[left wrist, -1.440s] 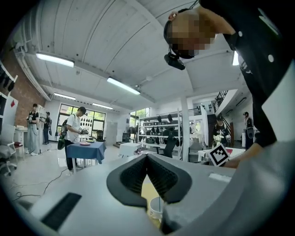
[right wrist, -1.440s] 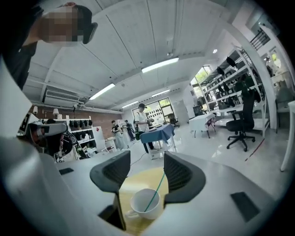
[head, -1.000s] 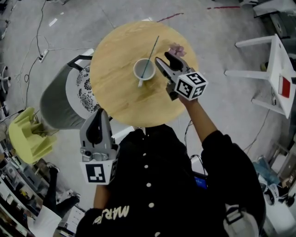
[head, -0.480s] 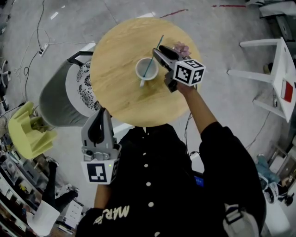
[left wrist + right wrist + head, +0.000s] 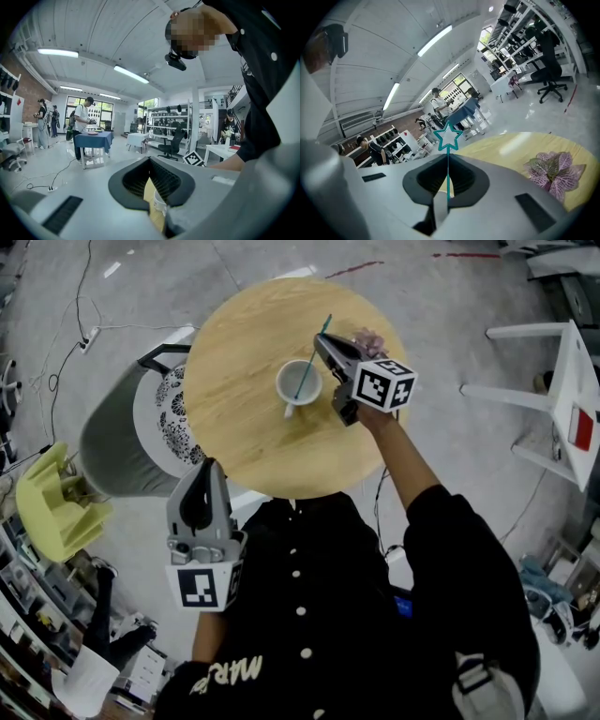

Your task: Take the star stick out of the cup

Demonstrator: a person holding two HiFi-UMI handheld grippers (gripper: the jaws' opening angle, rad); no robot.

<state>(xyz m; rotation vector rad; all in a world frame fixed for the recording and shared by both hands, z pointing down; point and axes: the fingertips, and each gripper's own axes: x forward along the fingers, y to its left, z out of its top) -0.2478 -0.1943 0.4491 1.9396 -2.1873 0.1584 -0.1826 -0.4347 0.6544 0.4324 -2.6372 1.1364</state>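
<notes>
As right gripper (image 5: 322, 339) clamps star stick (image 5: 448, 164), the arm (image 5: 403, 465) reaches forward — outstretched.

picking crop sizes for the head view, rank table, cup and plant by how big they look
1. table
2. cup
3. plant, partly hidden, so its place against the cup is unsure

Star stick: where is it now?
Head view, right of centre: the star stick stands in the cup on the round table, pinched by the right gripper.

Round wooden table (image 5: 234, 427) with white cup (image 5: 289, 381) and pink leaves (image 5: 368, 337)
</notes>
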